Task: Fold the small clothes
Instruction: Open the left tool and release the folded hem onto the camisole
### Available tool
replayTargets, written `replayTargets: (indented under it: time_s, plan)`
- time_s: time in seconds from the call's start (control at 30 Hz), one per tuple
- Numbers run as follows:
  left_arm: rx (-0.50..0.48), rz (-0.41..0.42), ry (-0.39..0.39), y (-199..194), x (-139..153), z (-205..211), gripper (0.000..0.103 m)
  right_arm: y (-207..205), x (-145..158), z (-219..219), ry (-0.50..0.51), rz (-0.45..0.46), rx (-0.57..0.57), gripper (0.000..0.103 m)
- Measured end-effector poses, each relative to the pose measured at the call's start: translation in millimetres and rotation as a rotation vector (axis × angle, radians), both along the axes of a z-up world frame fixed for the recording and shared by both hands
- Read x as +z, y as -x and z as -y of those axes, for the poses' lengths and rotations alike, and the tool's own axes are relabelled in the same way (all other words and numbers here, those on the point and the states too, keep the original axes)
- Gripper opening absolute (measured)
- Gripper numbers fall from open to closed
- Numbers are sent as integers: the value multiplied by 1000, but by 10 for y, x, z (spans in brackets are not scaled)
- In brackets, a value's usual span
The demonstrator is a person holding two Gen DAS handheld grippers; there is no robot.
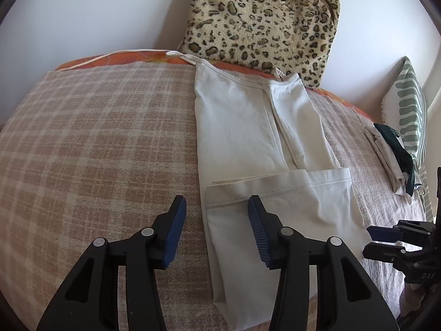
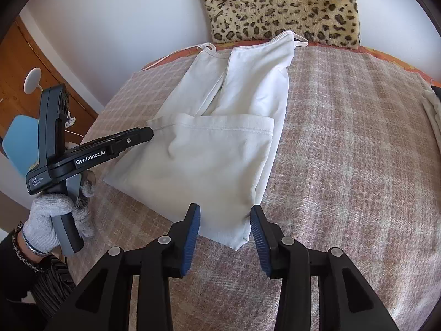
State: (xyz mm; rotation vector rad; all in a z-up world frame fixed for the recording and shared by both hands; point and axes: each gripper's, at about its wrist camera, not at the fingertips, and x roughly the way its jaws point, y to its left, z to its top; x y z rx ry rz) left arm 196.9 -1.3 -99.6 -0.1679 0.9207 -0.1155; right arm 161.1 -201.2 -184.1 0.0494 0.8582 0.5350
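Your two grippers, left gripper [image 1: 216,218] and right gripper [image 2: 224,226], hang with jaws released, gripping nothing, over the near end of one white top [image 1: 248,127] lying on the bed [image 1: 96,138], its bottom hem folded up. Snag the loose flap and that fold could slide undone. One leopard cushion [image 1: 261,19] stands behind.

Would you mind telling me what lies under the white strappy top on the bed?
The white strappy top lies on a beige and pink checked blanket; an orange patterned sheet shows beyond its far edge. Whatever is beneath the top's own folded layers is hidden.
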Motion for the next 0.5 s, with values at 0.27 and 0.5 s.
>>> replayTargets:
  time_s: [0.27,0.5]
  plan:
    - [-50,59,-76,35,28,180,22,77,-51,8,-12,-8,31,21]
    - [-74,100,-138,-23,37,244,8,117,-114,-1,16,-29,23,8]
